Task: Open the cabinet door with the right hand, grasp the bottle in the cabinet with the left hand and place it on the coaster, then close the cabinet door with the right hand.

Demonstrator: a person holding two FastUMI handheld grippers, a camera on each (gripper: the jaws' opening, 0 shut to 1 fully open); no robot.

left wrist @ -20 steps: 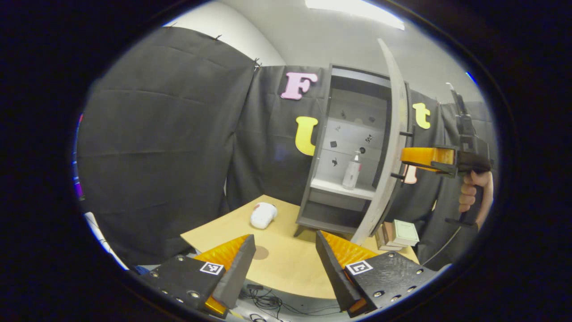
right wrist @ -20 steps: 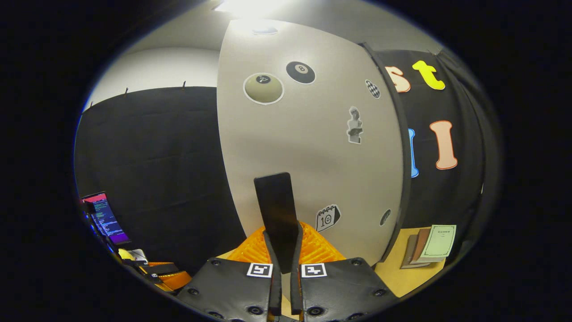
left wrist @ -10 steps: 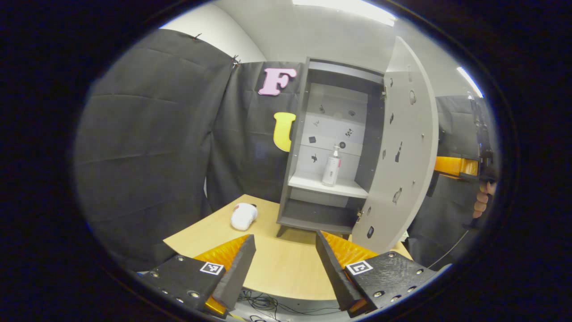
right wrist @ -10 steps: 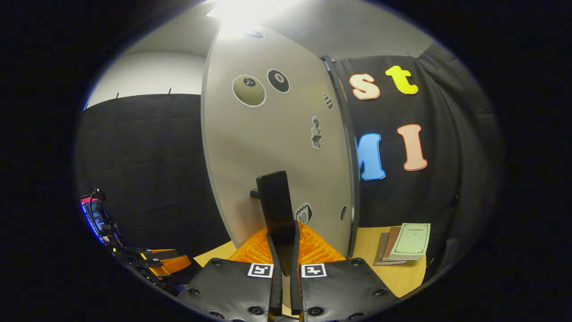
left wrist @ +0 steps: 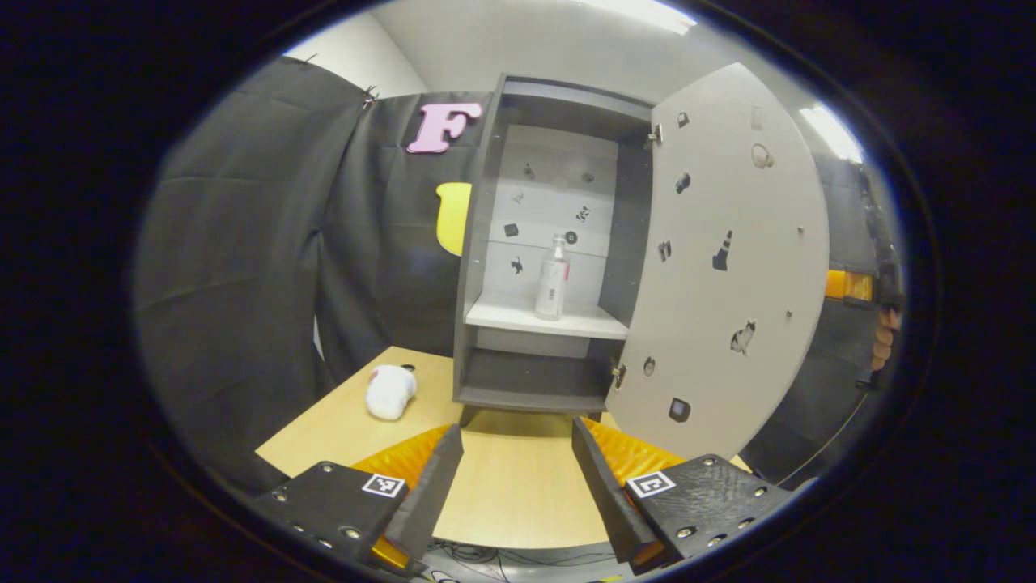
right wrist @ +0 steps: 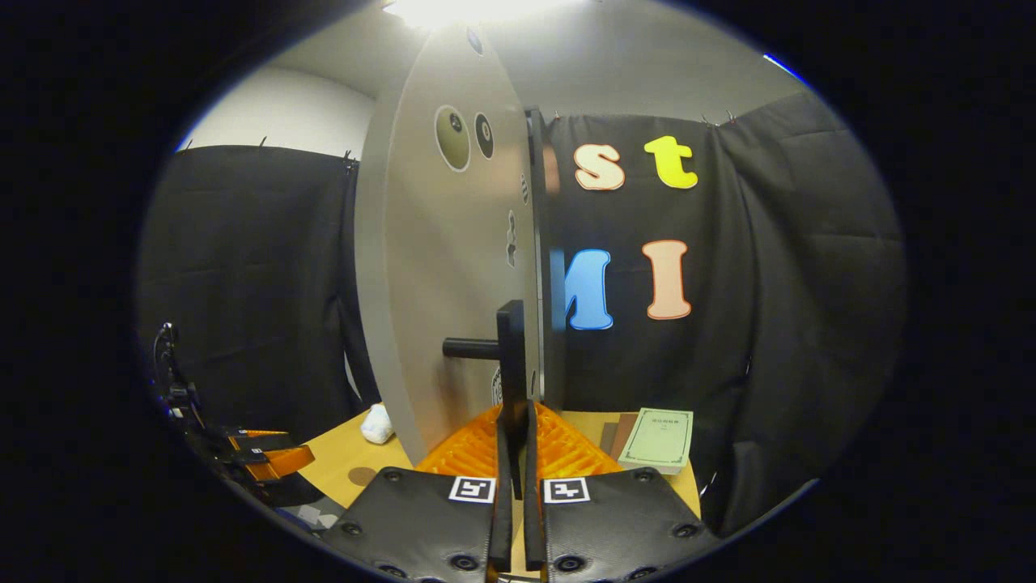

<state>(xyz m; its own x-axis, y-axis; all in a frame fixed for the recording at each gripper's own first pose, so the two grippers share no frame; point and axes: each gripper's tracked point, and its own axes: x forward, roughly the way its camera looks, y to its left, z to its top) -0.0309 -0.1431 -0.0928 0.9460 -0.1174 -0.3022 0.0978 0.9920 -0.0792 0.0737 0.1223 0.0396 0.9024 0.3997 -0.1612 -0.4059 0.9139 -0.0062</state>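
Your right claw (right wrist: 511, 453) is clenched on the dark bar handle (right wrist: 511, 356) of the cabinet door (left wrist: 728, 267), and over the last second you have pulled that door (right wrist: 453, 275) from roughly edge-on to wide open. In the left claw view its inner face now stands to the right of the cabinet (left wrist: 550, 243), and in the right claw view you see it almost side-on. That means the first step looks done: the opening is clear and nothing stands between your left hand and the shelf.

The bottle (left wrist: 552, 279) stands upright on the middle shelf (left wrist: 518, 317), towards the right of it, near the back wall. Your left claw (left wrist: 514, 478) is released, fingers spread wide, low over the near edge of the tabletop (left wrist: 340, 421) and well short of the cabinet, aimed about at the opening. It has swung round to face the shelf more squarely than it did a second ago.

The coaster (right wrist: 362, 476) shows as a small brown disc on the tabletop in the right claw view, near a white cloth-like bundle (left wrist: 390, 392) (it lies left of the cabinet). Some booklets (right wrist: 660, 439) lie on the far right.

Next, I judge, you hold the door where it is and reach the left claw in for the bottle; take it around the body, since it is tall and narrow and could tip if nudged.
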